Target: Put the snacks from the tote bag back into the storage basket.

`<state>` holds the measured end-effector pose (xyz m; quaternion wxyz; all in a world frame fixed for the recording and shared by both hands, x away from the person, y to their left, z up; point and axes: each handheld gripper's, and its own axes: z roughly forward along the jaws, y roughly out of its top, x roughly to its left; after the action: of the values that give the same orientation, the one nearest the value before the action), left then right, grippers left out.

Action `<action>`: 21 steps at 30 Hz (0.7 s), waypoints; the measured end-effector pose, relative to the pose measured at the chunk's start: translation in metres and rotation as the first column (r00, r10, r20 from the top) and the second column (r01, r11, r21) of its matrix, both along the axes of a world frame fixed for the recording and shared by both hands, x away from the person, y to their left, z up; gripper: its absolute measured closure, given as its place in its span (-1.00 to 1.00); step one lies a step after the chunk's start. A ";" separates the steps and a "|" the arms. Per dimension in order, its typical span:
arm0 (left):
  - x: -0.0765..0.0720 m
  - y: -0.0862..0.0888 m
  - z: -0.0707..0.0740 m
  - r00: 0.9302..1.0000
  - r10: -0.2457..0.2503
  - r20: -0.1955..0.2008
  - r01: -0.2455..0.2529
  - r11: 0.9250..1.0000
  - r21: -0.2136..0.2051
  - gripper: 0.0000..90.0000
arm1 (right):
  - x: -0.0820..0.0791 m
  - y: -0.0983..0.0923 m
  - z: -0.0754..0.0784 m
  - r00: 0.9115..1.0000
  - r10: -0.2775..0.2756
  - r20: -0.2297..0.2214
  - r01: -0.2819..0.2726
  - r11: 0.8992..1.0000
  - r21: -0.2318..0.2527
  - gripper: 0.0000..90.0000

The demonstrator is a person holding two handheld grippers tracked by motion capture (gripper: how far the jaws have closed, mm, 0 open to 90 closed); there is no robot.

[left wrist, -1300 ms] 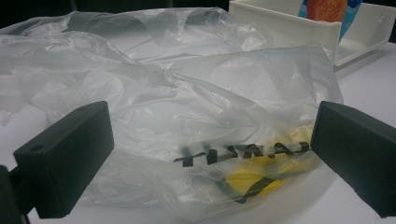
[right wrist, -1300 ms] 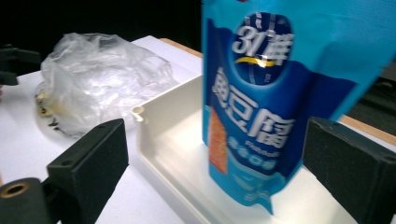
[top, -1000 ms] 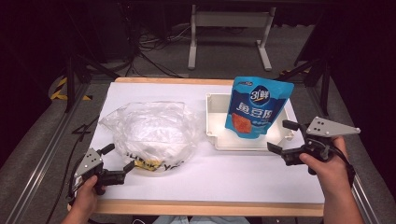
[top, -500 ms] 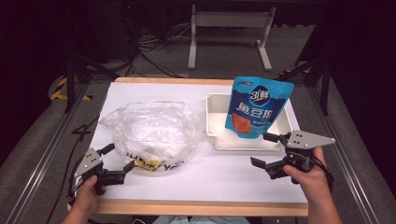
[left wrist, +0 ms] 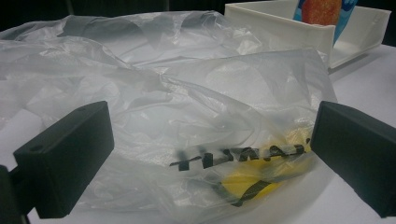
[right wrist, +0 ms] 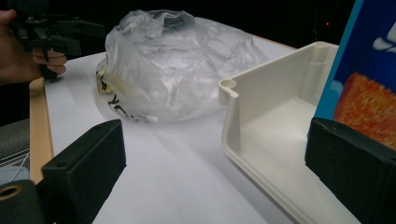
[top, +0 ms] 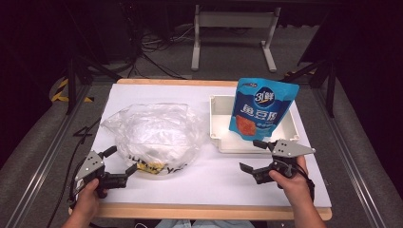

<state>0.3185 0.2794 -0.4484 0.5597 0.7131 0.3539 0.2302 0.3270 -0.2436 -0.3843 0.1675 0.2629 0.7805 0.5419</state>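
Black fingers of our left gripper (top: pixel 118 159) stand apart just before the crumpled clear plastic bag (top: pixel 154 135). Our right gripper (top: pixel 253 156) gapes too, empty, near the white plastic tray (top: pixel 219 124) holding the upright blue snack pouch (top: pixel 263 109) on the white counter (top: pixel 209 178).

White table (top: pixel 209 183) carries plastic bag (top: pixel 152 135) and tray (top: pixel 219 124).

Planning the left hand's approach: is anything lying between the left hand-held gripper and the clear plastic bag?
Nothing. In the high view the left hand-held gripper sits open right at the clear plastic bag's near edge; the left gripper view shows the bag directly between its jaws.
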 end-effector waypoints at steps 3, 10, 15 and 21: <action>0.000 0.000 0.000 1.000 -0.002 0.003 0.002 1.000 0.001 -1.00 | 0.004 0.001 -0.014 1.000 -0.014 -0.012 0.014 1.000 0.000 -0.88; 0.000 0.000 0.000 1.000 -0.006 0.001 0.006 1.000 0.002 -1.00 | 0.011 0.001 -0.035 0.998 -0.054 -0.038 0.054 0.999 -0.002 -0.89; 0.000 0.000 0.000 1.000 -0.008 0.000 0.008 1.000 0.002 -1.00 | 0.014 0.002 -0.046 0.995 -0.093 -0.042 0.093 0.996 0.000 -0.89; 0.000 -0.001 0.000 1.000 -0.010 -0.002 0.010 1.000 -0.001 -1.00 | 0.016 0.003 -0.052 0.992 -0.117 -0.041 0.116 0.993 -0.027 -0.89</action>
<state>0.3184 0.2786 -0.4483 0.5608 0.7149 0.3507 0.2266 0.3430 -0.2403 -0.4361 0.1856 0.3172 0.7738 0.5160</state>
